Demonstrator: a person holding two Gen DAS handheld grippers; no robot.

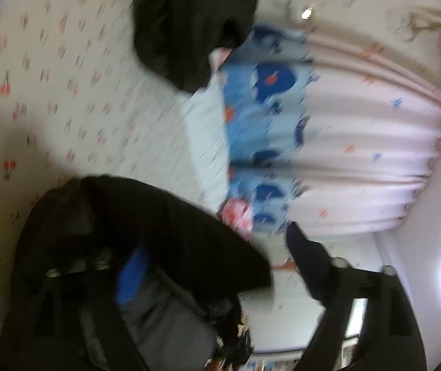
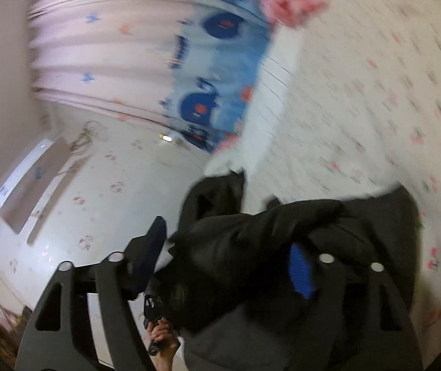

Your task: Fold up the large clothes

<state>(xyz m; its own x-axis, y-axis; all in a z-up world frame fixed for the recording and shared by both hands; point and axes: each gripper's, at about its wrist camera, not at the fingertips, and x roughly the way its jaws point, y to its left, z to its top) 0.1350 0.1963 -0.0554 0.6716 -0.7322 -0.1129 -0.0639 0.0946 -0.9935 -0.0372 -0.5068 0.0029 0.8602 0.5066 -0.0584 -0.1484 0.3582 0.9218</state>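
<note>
Both views are smeared with motion blur, so fine detail is lost. My left claw [image 1: 208, 266] has its two fingers spread wide apart, yet the black, thick fabric garment [image 1: 158, 232] is draped over the blue-padded finger [image 1: 132, 275]; whether that finger truly pins the cloth I cannot tell. Another dark bundle of black cloth [image 1: 189, 27] shows near the top of the left wrist view, against the white bedsheet printed with small red cherries [image 1: 50, 92].

In the right wrist view, my right claw [image 2: 220, 262] is also spread wide, and the same black garment [image 2: 251, 241] is bunched between and over its fingers, covering most of the blue-padded finger [image 2: 299, 275]. It hangs lifted above the cherry-print sheet [image 2: 359, 108].

Past the sheet lie a blue pillowcase with dark blue round shapes [image 1: 263, 117] and pale pink pleated curtains [image 1: 375, 142]. Beyond the right claw, a hand [image 2: 161, 334] grips a dark handle.
</note>
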